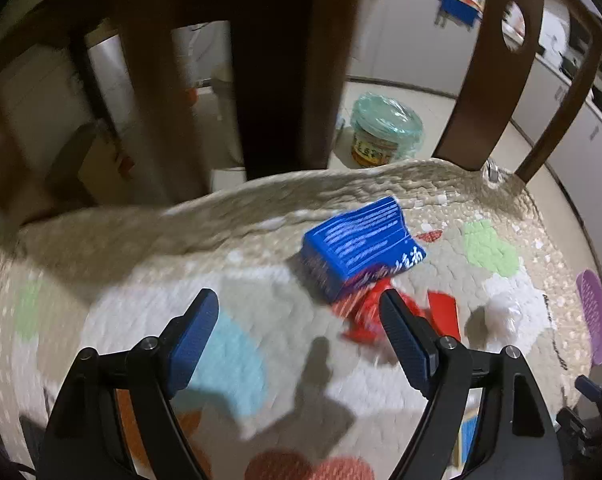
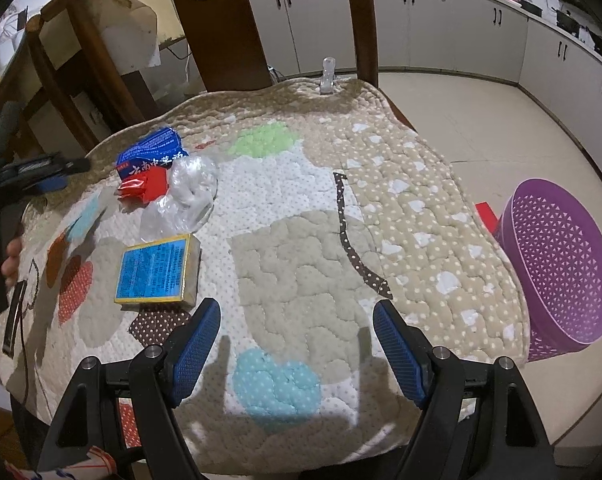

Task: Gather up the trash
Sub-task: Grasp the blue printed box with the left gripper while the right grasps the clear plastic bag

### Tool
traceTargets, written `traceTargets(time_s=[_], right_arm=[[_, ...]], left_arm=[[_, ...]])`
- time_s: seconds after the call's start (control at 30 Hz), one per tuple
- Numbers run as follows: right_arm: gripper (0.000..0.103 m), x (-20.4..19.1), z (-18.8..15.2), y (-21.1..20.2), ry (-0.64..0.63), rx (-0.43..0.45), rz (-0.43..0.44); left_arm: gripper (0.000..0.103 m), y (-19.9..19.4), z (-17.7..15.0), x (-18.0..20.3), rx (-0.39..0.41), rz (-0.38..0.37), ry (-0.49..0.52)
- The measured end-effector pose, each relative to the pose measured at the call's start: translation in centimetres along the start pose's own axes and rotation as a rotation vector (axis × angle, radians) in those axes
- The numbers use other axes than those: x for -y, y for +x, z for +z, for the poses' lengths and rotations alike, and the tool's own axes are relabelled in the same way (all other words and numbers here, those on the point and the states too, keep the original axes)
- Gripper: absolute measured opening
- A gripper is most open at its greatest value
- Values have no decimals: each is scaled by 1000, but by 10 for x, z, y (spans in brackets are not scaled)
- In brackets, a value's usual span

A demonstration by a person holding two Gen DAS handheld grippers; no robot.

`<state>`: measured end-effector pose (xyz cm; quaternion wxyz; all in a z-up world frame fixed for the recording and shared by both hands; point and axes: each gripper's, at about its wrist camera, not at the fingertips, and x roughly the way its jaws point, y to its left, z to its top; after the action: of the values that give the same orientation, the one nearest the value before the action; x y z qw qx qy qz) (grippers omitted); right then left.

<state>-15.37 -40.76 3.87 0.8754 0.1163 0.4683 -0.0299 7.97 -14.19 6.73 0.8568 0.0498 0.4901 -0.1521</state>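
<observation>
Quilted, patchwork-covered table (image 2: 309,264) with trash gathered toward its far left side in the right wrist view. Blue packet (image 2: 151,154) lying farthest back, red wrapper (image 2: 147,188) touching its near edge, crumpled clear plastic (image 2: 191,188) just beside the red wrapper on the right. Small box (image 2: 157,270) with blue label and yellow rim lying flat nearer, apart from the heap. Purple basket (image 2: 561,268) standing on the floor just off the right edge of the table.

Left tongs (image 1: 297,312) spread wide, nothing between the blue pads, hovering over the table with the right finger (image 1: 405,340) overlapping the red wrapper (image 1: 365,312) in view; touching or not, hard to say through the blur. Blue packet (image 1: 361,248) just beyond, clear plastic (image 1: 501,316) off to the right.

Right tongs (image 2: 297,320) likewise wide apart and empty, held above bare quilt near the front edge, well apart from the trash.
</observation>
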Motion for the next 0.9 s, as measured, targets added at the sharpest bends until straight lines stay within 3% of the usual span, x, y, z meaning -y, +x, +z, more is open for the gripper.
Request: traceTargets(time_s=[0.23, 0.37, 0.53, 0.57, 0.63, 0.67, 0.9], right_arm=[[83, 1, -5, 4, 5, -16, 9], [83, -3, -8, 4, -12, -22, 10], [83, -7, -8, 2, -28, -21, 18], [83, -7, -7, 3, -26, -22, 22], [83, -10, -4, 5, -25, -25, 34], [83, -13, -1, 6, -27, -28, 45], [83, -38, 17, 23, -51, -66, 210]], left_arm=[[82, 36, 31, 31, 12, 20, 174], [82, 67, 42, 42, -65, -8, 226], [82, 78, 32, 57, -136, -46, 278], [77, 78, 29, 60, -159, -54, 290], [55, 78, 23, 62, -179, -59, 293], [50, 76, 20, 62, -182, -40, 290], [47, 51, 12, 48, -139, -54, 182]])
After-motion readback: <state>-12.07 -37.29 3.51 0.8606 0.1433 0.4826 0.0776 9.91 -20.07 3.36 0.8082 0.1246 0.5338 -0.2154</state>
